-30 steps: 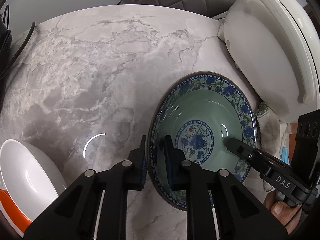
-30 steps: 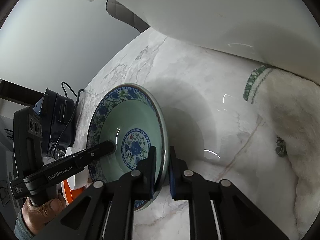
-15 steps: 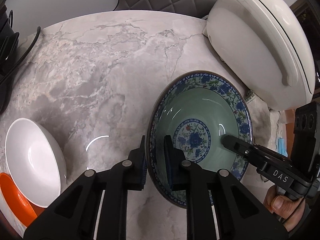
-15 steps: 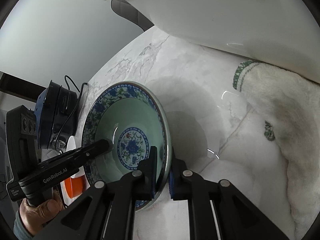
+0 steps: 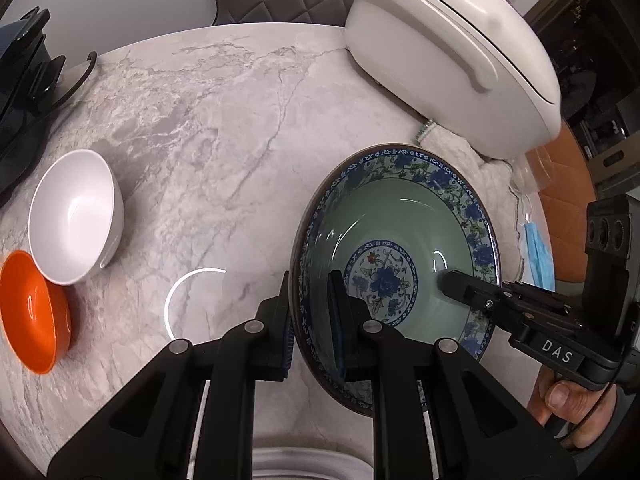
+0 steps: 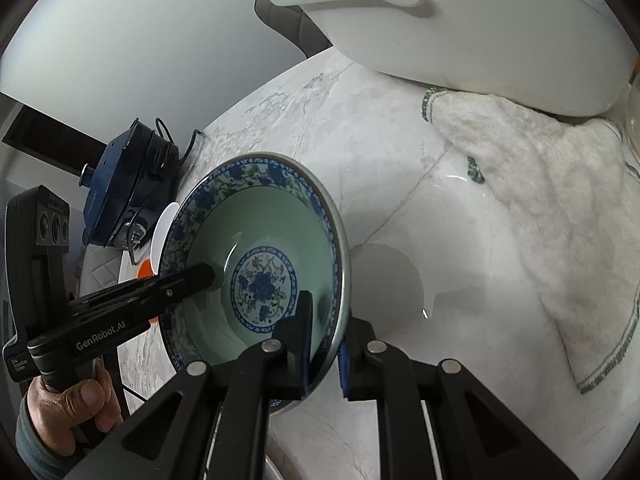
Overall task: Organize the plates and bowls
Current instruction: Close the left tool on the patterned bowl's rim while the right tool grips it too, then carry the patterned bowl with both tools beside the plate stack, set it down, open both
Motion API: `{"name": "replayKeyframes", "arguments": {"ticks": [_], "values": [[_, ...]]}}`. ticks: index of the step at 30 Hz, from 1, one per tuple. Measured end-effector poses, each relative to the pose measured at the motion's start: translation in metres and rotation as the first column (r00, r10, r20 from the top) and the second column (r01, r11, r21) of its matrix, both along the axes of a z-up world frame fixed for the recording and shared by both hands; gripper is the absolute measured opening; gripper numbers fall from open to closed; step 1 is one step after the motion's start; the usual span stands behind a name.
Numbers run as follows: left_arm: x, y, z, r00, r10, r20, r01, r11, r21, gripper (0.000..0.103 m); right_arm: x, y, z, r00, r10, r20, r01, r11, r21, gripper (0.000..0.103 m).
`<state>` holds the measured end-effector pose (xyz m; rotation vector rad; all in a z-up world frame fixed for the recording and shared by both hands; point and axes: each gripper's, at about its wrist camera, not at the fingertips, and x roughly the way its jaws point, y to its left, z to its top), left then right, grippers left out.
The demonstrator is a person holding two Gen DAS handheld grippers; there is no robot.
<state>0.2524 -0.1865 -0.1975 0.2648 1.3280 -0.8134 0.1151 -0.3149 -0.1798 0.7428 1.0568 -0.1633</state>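
Both the left tool (image 5: 310, 320) and right tool (image 6: 324, 344) clamp the patterned bowl's (image 5: 400, 240) opposite rims

rice cooker (image 6: 460, 12): top cropped | orange bowl (image 6: 146, 268): mostly hidden behind patterned bowl (image 6: 256, 240)

Two small bowls (image 5: 60, 248) lie left of the large bowl (image 5: 400, 240).

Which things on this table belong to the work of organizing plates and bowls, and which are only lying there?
Belong to the job:
- patterned bowl, clamped at its rim by the left gripper and the right gripper
- white bowl
- orange bowl

Only lying about:
- rice cooker
- white towel
- blue face mask
- dark blue device with cable
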Motion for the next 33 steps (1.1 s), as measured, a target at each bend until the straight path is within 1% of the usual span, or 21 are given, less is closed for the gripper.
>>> {"name": "replayKeyframes", "arguments": {"ticks": [6,11,22,27,33], "values": [[-0.040,0.015,0.003,1.000,-0.020,-0.024,0.020,1.000,-0.002,0.013,-0.036,0.013,0.009,1.000,0.007,-0.008,-0.007,1.000,-0.008,0.013],[-0.074,0.021,0.000,0.999,-0.027,-0.046,0.028,1.000,0.006,0.013,-0.061,0.021,0.006,1.000,0.007,-0.026,-0.007,1.000,0.004,0.013],[-0.146,0.020,-0.020,0.991,-0.080,-0.105,0.083,0.996,0.025,0.013,-0.121,0.022,-0.004,0.998,-0.008,-0.065,0.008,1.000,0.007,0.013],[-0.168,0.017,-0.024,0.988,-0.100,-0.115,0.104,0.994,0.026,0.014,-0.139,0.017,-0.006,0.997,-0.017,-0.076,0.017,1.000,0.004,0.013],[-0.176,0.012,-0.033,0.985,-0.114,-0.131,0.120,0.992,0.043,0.014,-0.155,0.016,-0.012,0.995,-0.010,-0.098,0.011,1.000,0.008,0.013]]}}
